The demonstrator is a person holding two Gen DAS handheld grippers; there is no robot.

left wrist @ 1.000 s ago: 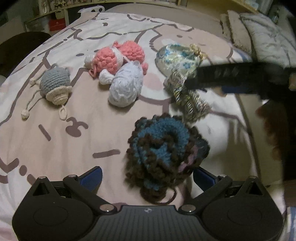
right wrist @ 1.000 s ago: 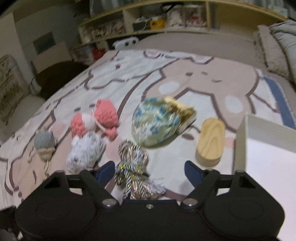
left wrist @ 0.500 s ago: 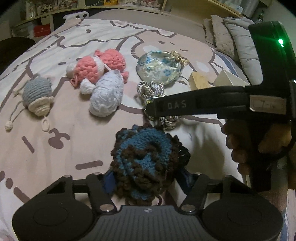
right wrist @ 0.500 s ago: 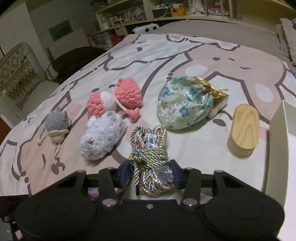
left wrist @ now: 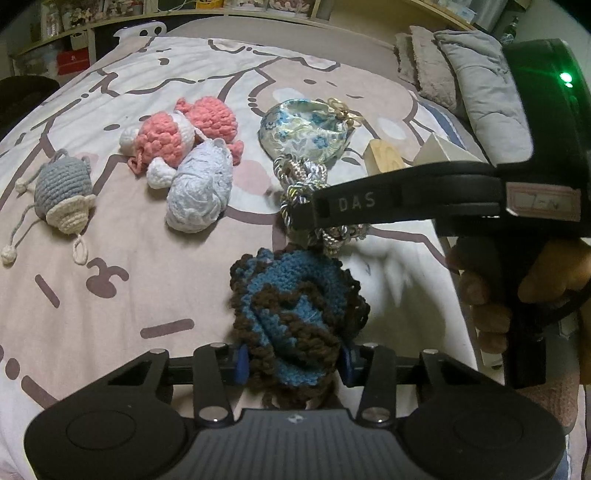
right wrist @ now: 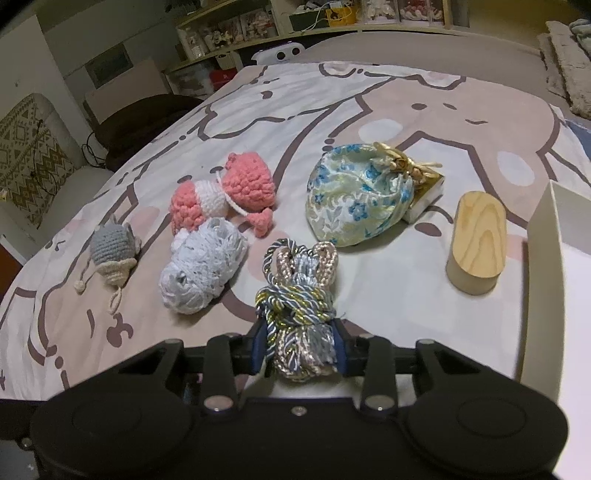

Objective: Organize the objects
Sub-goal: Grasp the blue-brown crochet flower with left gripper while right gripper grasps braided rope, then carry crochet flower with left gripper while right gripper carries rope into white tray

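My left gripper [left wrist: 293, 363] is shut on a blue and brown crochet piece [left wrist: 291, 317] near the bed's front edge. My right gripper [right wrist: 299, 349] is shut on a bundle of gold, silver and blue twisted cord [right wrist: 299, 295]; it shows from the side in the left wrist view [left wrist: 314, 214], over the cord [left wrist: 299, 177]. On the patterned bedspread [right wrist: 406, 110] lie a pink and white crochet toy [right wrist: 225, 195], a white crochet piece [right wrist: 203, 273], a small grey crochet toy [right wrist: 112, 251] and a floral drawstring pouch [right wrist: 358, 195].
An oval wooden box [right wrist: 476, 240] stands right of the pouch. A white open box [right wrist: 546, 266] sits at the right edge. Pillows [left wrist: 476, 85] lie at the back right. Shelves [right wrist: 332, 18] and a dark chair [right wrist: 140, 122] stand beyond the bed.
Both grippers have shut: the left on the blue and brown crochet piece, the right on the cord bundle. The right gripper moved in over the cord from the right.
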